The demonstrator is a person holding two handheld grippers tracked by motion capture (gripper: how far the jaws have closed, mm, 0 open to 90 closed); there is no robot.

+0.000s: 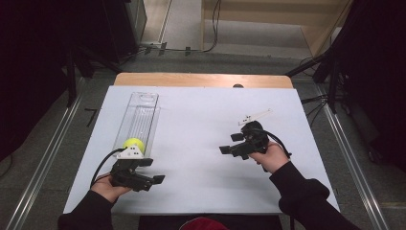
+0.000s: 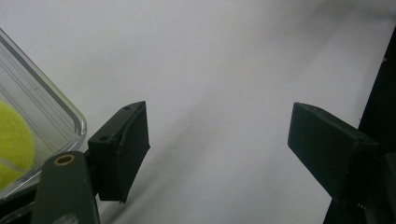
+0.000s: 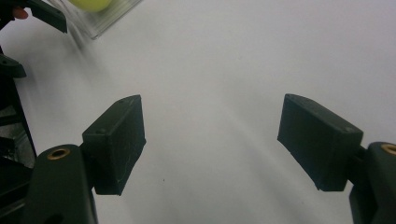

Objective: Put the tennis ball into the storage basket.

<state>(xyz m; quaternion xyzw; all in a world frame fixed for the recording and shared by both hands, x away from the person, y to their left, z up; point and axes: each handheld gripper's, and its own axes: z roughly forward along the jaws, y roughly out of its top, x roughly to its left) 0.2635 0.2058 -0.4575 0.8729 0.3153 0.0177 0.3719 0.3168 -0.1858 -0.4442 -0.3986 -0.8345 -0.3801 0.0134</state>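
Tennis ball [image 1: 133, 143], yellow-green, lying inside the near end of a long clear plastic container [image 1: 141, 111] on the left part of the white tabletop [image 1: 201, 184]. Probably light and springy, with a felt cover, so grippy rather than slick. Round, though, and apt to roll once free. Best taken across the middle, pads on opposite sides, with no hard squeeze needed.

Container: stiff, thin-walled, smooth, likely light enough to slide if nudged. Worth steadying by a wall or the rim before reaching for the ball.

Left claw [image 1: 152, 170] just beside the container's near end, spread wide, holding nothing. Right claw [image 1: 230, 143] well apart on the right half, also spread wide and empty, pointing across toward the ball.

Between right claw and ball, only bare tabletop. In the way: the container's clear walls and rounded near corner [image 2: 77, 123], barring a sideways approach. Open or covered on top: cannot tell.
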